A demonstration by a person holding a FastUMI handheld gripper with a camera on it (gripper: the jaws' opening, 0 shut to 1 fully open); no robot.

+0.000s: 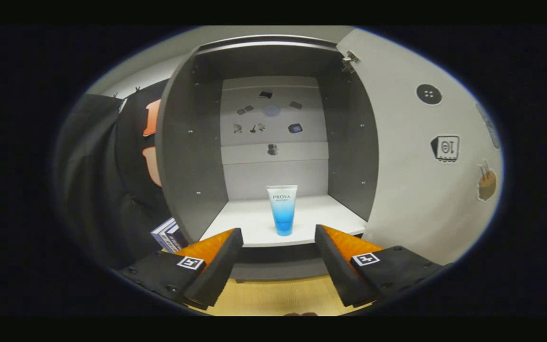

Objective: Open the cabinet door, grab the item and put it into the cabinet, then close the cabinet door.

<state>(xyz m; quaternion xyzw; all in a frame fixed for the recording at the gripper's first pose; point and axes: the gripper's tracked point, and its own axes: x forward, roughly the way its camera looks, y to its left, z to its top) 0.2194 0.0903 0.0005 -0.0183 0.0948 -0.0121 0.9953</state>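
Grey cabinet [193, 156]: door [411, 156] swung open to the right.
Tube [282, 209]: upright near the shelf's [321, 213] front edge, cap down.
Gripper [278, 240]: fingers spread wide, holding nothing, tube just beyond them.
Back wall: small stickers, blurry.

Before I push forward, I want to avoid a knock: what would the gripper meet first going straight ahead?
Likely the tube, standing upright on the cabinet shelf just beyond the open fingers and centred on their gap. The gripper holds nothing. Depth is hard to judge here.
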